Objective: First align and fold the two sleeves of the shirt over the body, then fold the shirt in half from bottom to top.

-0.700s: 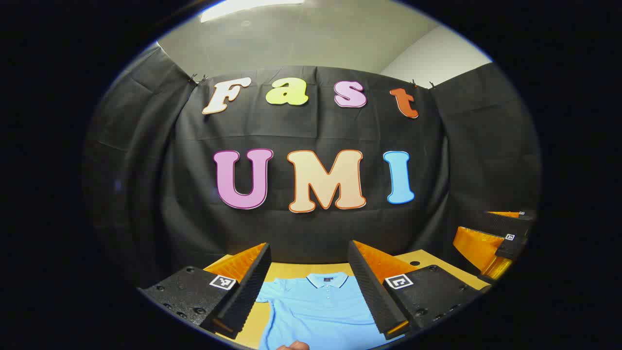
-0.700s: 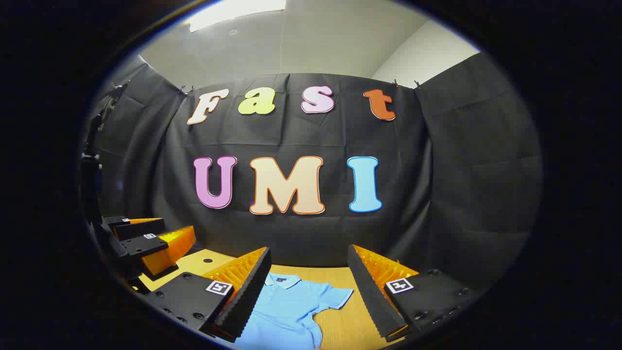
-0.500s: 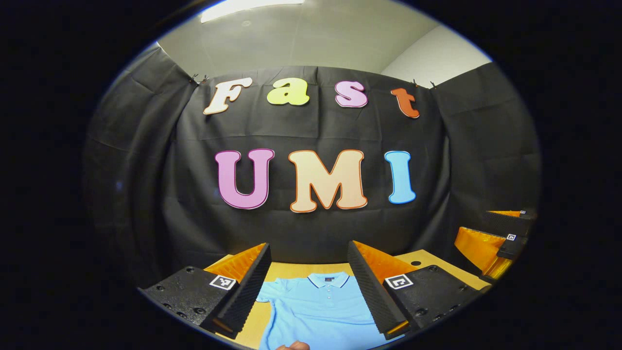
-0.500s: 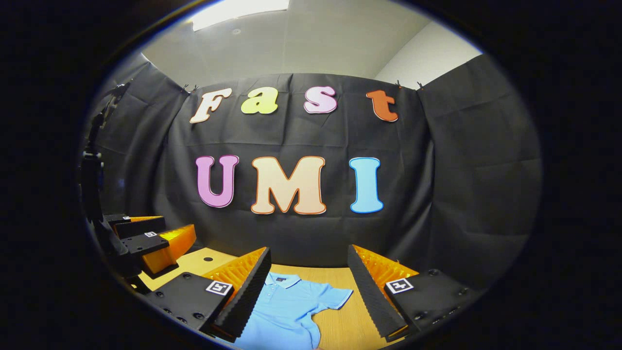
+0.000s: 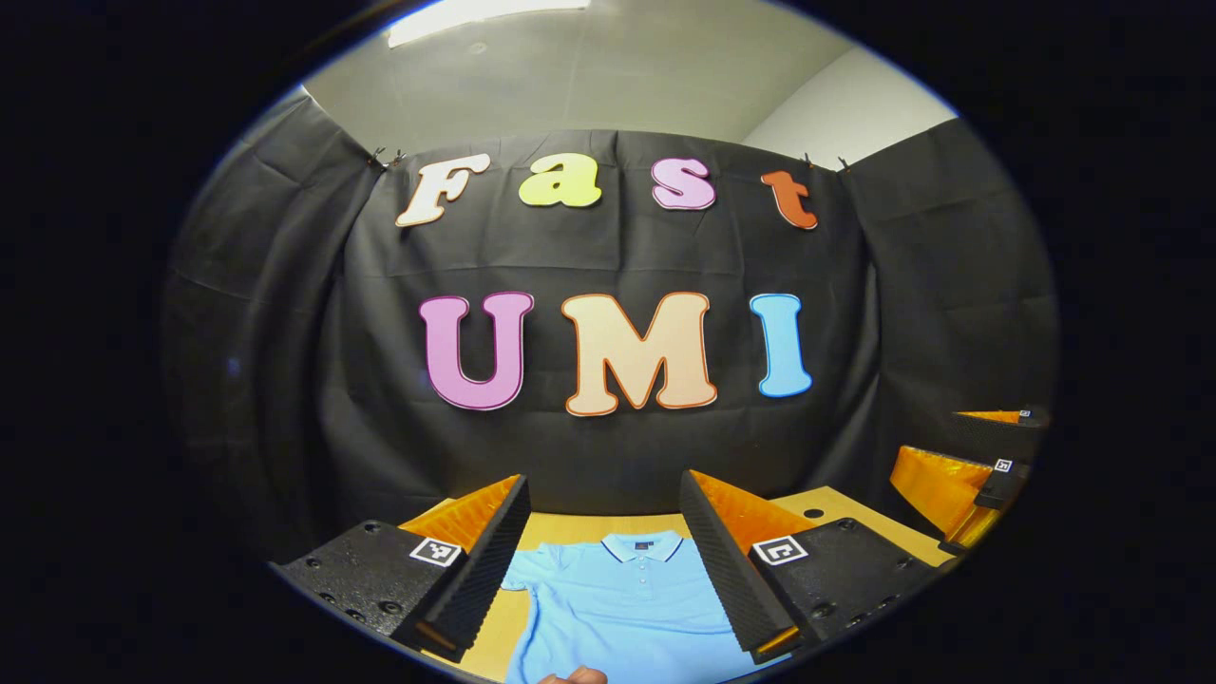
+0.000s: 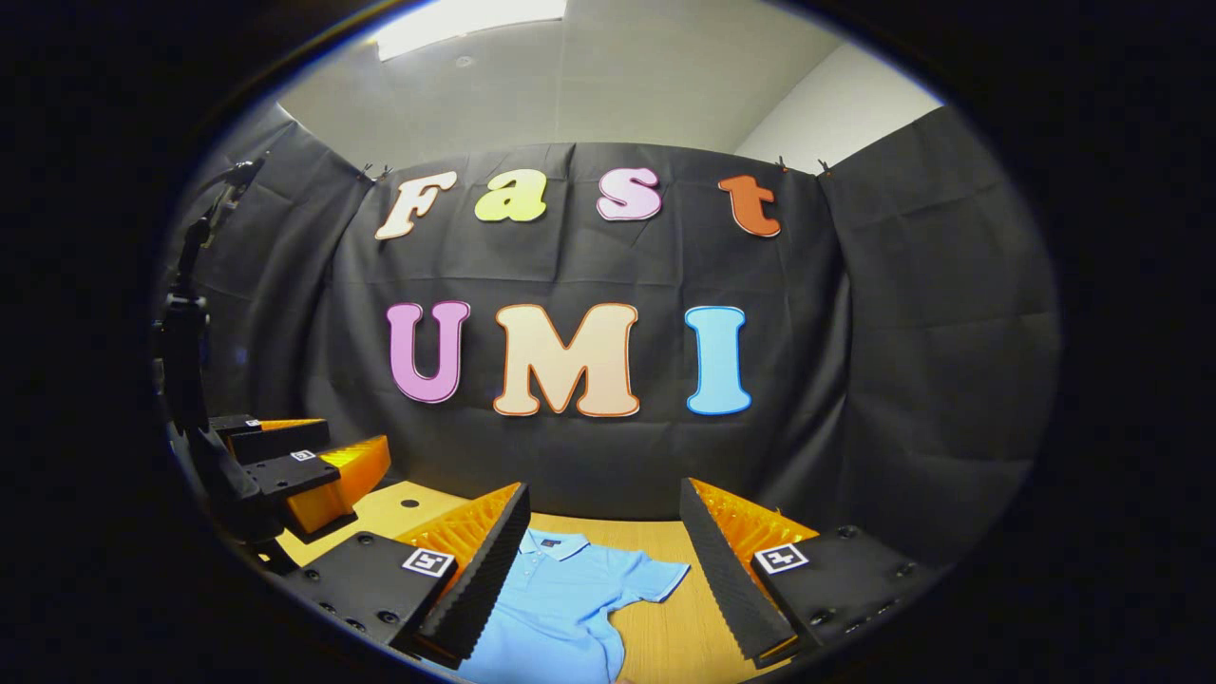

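A light blue polo shirt (image 5: 622,608) lies flat on the wooden table (image 5: 570,527), collar toward the far wall. In the left gripper view my left gripper (image 5: 603,560) hangs open above the shirt's chest, holding nothing. The right gripper view shows the shirt (image 6: 560,608) with one short sleeve (image 6: 655,578) spread out to the right. My right gripper (image 6: 603,560) is open above that sleeve side, nothing between its fingers. Each gripper appears at the edge of the other's view: the right gripper (image 5: 978,465), the left gripper (image 6: 294,465).
A fingertip (image 5: 575,675) shows at the bottom edge over the shirt. A dark stand (image 6: 185,332) rises at the left. Small round holes (image 5: 810,513) mark the tabletop. Black cloth walls close the back and sides.
Both views have shifted only slightly; the right gripper's view drifted a little to the left. The shirt has not moved and both grippers stay open.
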